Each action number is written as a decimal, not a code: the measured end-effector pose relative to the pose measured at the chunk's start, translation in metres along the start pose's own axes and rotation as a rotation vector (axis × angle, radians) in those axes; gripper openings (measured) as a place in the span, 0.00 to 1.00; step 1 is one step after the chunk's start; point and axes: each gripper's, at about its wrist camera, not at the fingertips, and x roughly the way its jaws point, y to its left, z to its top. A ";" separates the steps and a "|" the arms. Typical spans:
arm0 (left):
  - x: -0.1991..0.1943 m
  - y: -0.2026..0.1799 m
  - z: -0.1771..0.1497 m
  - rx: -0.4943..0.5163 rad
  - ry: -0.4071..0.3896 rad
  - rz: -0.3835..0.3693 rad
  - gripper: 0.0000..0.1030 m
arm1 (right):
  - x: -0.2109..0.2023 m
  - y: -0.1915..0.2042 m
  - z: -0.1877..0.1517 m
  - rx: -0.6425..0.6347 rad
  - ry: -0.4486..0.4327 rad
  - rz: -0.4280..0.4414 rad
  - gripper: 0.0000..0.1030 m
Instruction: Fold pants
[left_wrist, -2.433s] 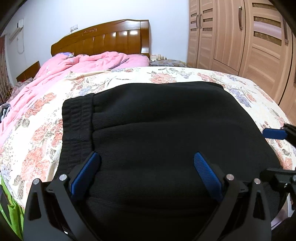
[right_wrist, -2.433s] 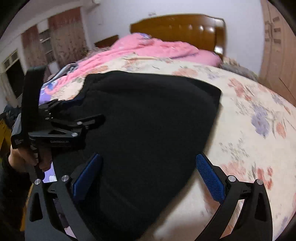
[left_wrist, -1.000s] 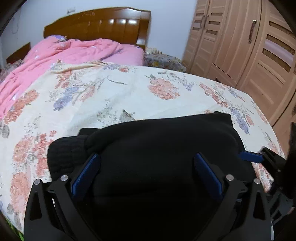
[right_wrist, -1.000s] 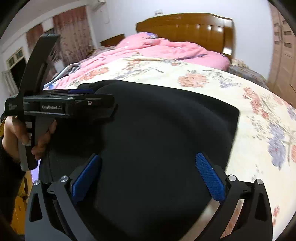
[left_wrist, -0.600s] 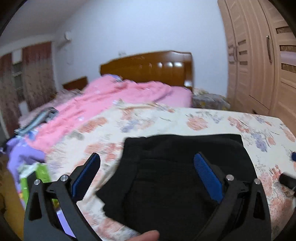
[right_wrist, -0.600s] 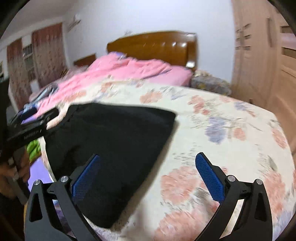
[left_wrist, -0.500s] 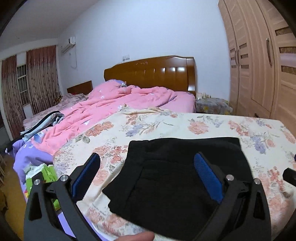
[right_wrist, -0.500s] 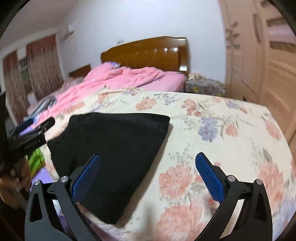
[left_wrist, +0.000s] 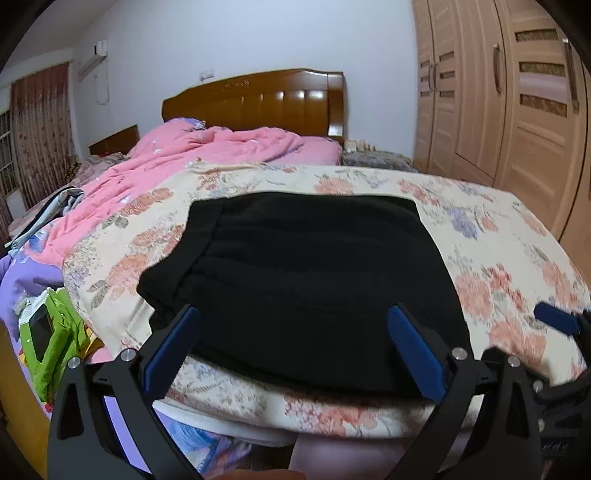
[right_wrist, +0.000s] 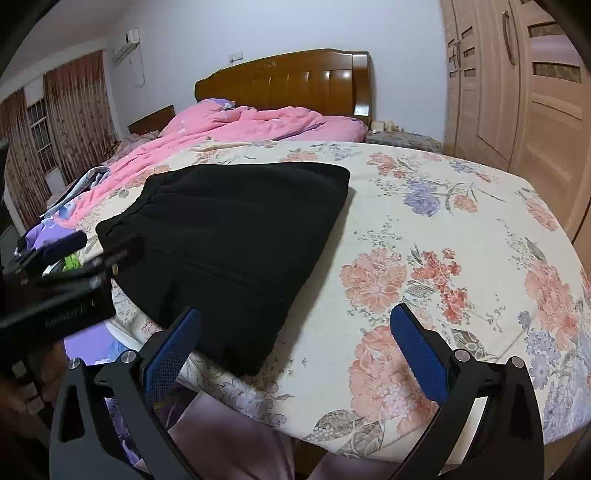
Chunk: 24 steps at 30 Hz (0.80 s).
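Observation:
The black pants (left_wrist: 310, 273) lie folded into a compact rectangle near the front edge of the bed, with the ribbed waistband on the left. They also show in the right wrist view (right_wrist: 236, 236), left of centre. My left gripper (left_wrist: 291, 347) is open and empty, held just off the bed's front edge in front of the pants. My right gripper (right_wrist: 291, 350) is open and empty, above the floral sheet at the pants' right front corner. The left gripper's body (right_wrist: 59, 291) shows at the left of the right wrist view.
A floral sheet (right_wrist: 443, 258) covers the bed. A pink quilt (left_wrist: 207, 155) lies bunched at the back by the wooden headboard (left_wrist: 258, 103). A wooden wardrobe (left_wrist: 517, 96) stands on the right. Green and purple items (left_wrist: 51, 339) lie beside the bed on the left.
Both grippers have pulled back from the folded pants towards the bed's front edge. The pants stay flat on the sheet. Both grippers stay open.

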 end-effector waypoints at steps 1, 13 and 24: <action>0.001 0.001 -0.002 -0.002 0.004 0.000 0.98 | 0.000 0.000 -0.001 0.000 -0.002 -0.002 0.96; 0.001 0.009 -0.007 -0.009 0.012 0.007 0.98 | 0.001 0.000 -0.003 0.001 0.014 -0.005 0.96; 0.002 0.010 -0.009 -0.011 0.018 0.004 0.98 | 0.005 0.000 -0.007 -0.004 0.028 -0.003 0.96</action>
